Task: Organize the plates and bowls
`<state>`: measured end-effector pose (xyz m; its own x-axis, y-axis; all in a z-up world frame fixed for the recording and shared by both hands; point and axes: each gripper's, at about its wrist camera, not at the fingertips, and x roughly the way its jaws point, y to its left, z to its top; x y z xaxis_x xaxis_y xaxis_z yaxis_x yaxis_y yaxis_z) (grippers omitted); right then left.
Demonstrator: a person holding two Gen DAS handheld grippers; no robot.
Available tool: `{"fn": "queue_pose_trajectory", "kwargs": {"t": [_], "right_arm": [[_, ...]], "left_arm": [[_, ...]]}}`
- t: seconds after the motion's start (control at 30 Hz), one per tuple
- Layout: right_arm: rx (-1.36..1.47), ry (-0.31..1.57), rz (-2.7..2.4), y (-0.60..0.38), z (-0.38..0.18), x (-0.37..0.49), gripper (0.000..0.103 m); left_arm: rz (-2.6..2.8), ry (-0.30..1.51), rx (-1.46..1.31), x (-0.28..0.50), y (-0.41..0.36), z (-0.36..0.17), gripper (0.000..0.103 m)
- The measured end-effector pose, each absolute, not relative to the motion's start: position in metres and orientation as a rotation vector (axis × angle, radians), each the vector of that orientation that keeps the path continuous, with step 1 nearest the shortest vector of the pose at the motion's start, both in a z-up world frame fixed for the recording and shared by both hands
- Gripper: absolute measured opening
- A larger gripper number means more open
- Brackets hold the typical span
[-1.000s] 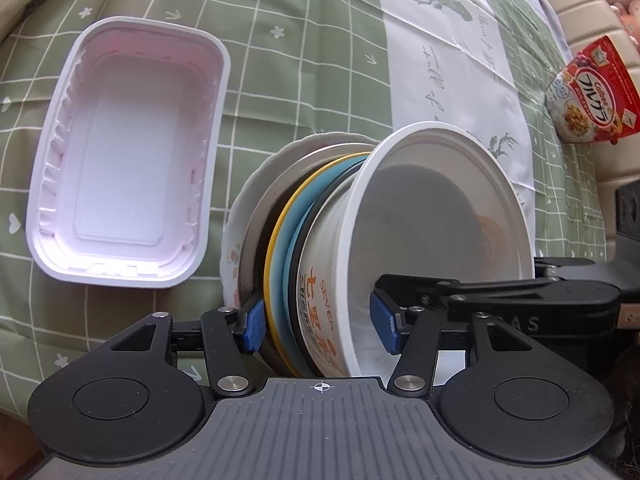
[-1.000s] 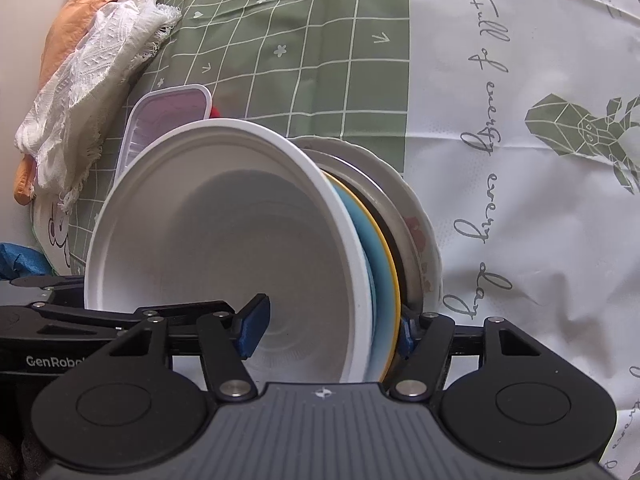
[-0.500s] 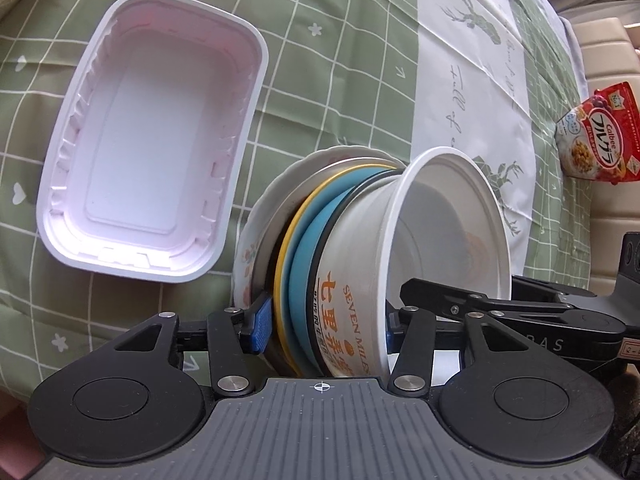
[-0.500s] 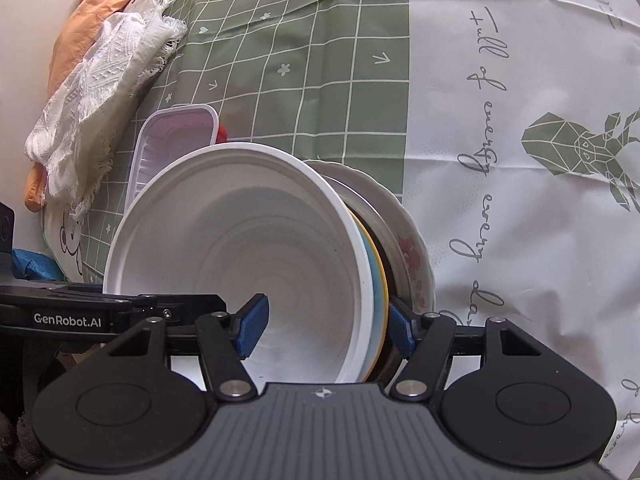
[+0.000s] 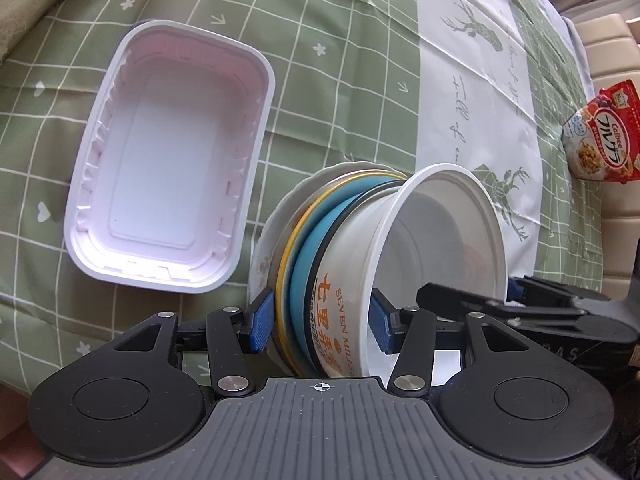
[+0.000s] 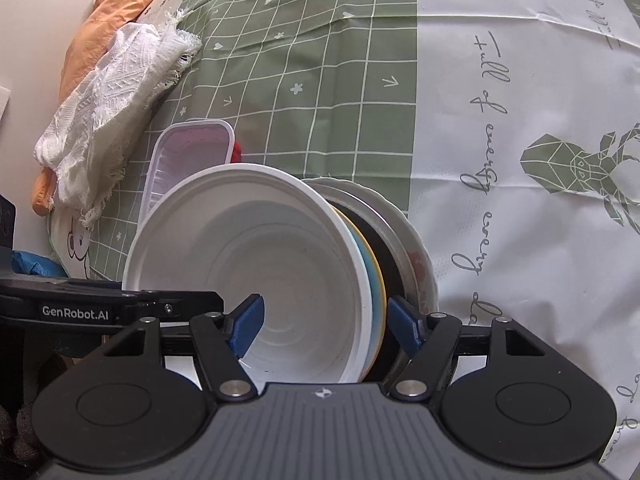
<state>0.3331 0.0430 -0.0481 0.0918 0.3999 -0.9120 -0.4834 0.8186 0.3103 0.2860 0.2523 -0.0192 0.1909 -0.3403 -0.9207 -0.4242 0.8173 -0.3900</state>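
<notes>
Green-checked tablecloth (image 5: pixel 340 60), white tray (image 5: pixel 172 160), cereal pouch (image 5: pixel 604 136), white and orange cloths (image 6: pixel 116 100) on it.

The left gripper (image 5: pixel 320 322) is pointing steeply down, its blue-padded fingers (image 5: pixel 259 320) straddling the near edge of a stack of dishes (image 5: pixel 320 248) standing on edge. One pad is lying against the back of the rearmost plate and the other is sitting just inside the front bowl's rim. Its jaws have been closing over the past second.

The right gripper (image 6: pixel 325 323) is angling down just as steeply from the opposite side and bracketing the same stack, one finger (image 6: pixel 245 322) reaching into the bowl's mouth, the other standing behind the plates. Its jaws have just been opening, and whether its pads are pressing cannot be made out.
</notes>
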Motion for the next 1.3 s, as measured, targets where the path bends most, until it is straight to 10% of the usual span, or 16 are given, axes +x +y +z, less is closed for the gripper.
{"fn": "queue_pose_trajectory", "kwargs": {"t": [0.33, 0.7, 1.3], "right_arm": [[-0.067, 1.302, 0.676, 0.051, -0.04, 0.332, 0.069], [-0.077, 1.291, 0.671, 0.052, -0.044, 0.33, 0.07], [0.003, 1.251, 0.617, 0.017, -0.029, 0.331, 0.065]], "left_arm": [[0.071, 1.386, -0.671, 0.279, 0.256, -0.01, 0.052], [0.085, 1.379, -0.634, 0.28, 0.252, -0.009, 0.03], [0.115, 1.386, -0.585, 0.285, 0.242, -0.004, 0.031]]}}
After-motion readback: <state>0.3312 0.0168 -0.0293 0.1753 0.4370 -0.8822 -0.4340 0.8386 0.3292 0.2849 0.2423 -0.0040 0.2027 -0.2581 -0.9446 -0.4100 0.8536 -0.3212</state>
